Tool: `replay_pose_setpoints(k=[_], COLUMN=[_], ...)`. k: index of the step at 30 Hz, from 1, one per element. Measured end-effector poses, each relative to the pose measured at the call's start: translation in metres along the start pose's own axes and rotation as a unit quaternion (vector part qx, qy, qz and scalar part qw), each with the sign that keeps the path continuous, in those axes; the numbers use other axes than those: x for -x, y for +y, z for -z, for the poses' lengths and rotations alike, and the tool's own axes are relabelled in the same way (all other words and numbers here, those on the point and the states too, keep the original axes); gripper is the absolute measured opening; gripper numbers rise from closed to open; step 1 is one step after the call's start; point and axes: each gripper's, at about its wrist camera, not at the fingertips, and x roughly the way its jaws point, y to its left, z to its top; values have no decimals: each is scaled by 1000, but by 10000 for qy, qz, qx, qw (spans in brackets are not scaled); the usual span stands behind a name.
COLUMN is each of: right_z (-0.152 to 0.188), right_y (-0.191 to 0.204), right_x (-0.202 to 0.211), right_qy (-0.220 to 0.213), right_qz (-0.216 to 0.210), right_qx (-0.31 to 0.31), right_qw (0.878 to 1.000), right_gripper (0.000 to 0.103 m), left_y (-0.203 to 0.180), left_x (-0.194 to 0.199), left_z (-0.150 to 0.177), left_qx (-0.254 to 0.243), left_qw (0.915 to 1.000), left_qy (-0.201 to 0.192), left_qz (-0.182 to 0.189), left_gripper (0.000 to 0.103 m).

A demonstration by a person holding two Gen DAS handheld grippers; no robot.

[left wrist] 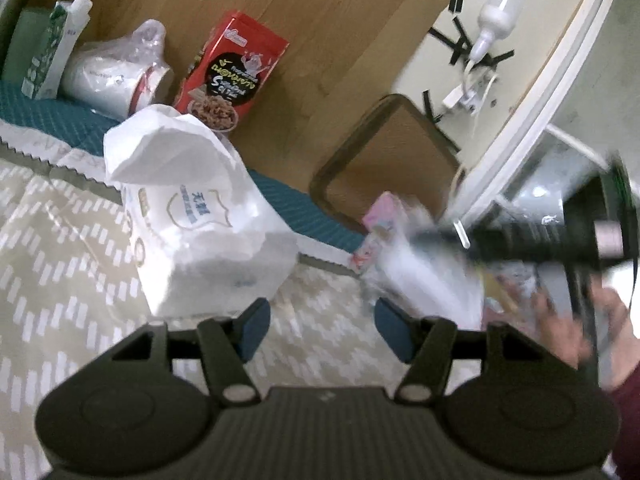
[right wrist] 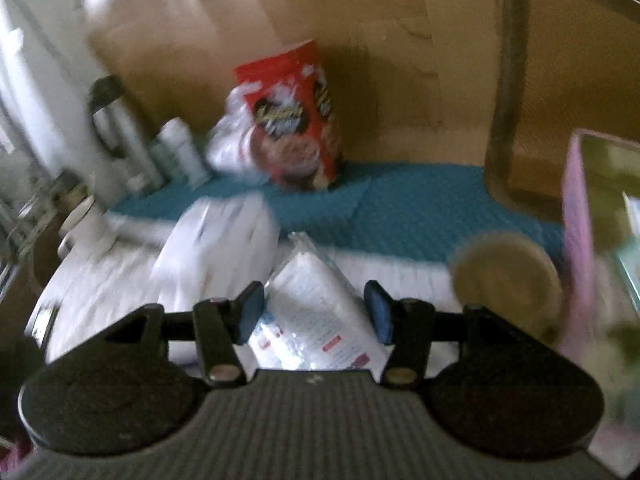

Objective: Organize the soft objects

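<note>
A large white soft pack (left wrist: 204,220) with a blue crest stands on the patterned cloth, just ahead and left of my open, empty left gripper (left wrist: 320,328). To its right, blurred, the right gripper's black body (left wrist: 532,244) sits over a white plastic-wrapped pack (left wrist: 424,276). In the right wrist view, that white wrapped pack with red labels (right wrist: 320,312) lies between the fingers of my right gripper (right wrist: 316,312); the jaws stand wide on either side of it and contact cannot be told. The large white pack (right wrist: 216,248) is to the left.
A red cereal box (left wrist: 232,72) (right wrist: 296,120), a wrapped roll (left wrist: 116,76) and a green-white carton (left wrist: 52,52) stand at the back on a teal mat (right wrist: 400,208). A brown tray (left wrist: 384,160) leans on the wooden wall. A pink box (right wrist: 580,240) and round tan lid (right wrist: 508,268) are right.
</note>
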Motion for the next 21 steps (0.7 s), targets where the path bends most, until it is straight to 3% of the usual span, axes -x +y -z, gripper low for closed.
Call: replay_pose_setpoints(k=[4, 6, 7, 9, 12, 14, 21], right_z=[60, 86, 94, 108, 123, 135, 179], right_y=[-15, -12, -9, -1, 4, 2, -6], right_x=[27, 32, 35, 48, 72, 85, 96], right_qy=[494, 579, 509, -24, -1102, -1470, -1120], right_qz=[-759, -970, -928, -595, -223, -210, -460], right_qx=[22, 165, 247, 484, 686, 696, 1011], right_qw=[9959, 9935, 9941, 9971, 9913, 9865, 9875], right_gripper=[61, 69, 75, 92, 97, 98, 98], left_y=[-4, -13, -20, -33, -47, -52, -79], left_x=[1, -3, -6, -11, -12, -13, -14], left_z=[6, 11, 13, 15, 16, 14, 28], left_qx=[157, 151, 116, 29, -80, -69, -306], left_qw=[9993, 9984, 9978, 9966, 9958, 9951, 9895], left_qy=[257, 462, 556, 691, 789, 873, 1232], left_qz=[242, 297, 343, 442, 457, 470, 697], left_gripper=[60, 62, 63, 72, 72, 72, 72])
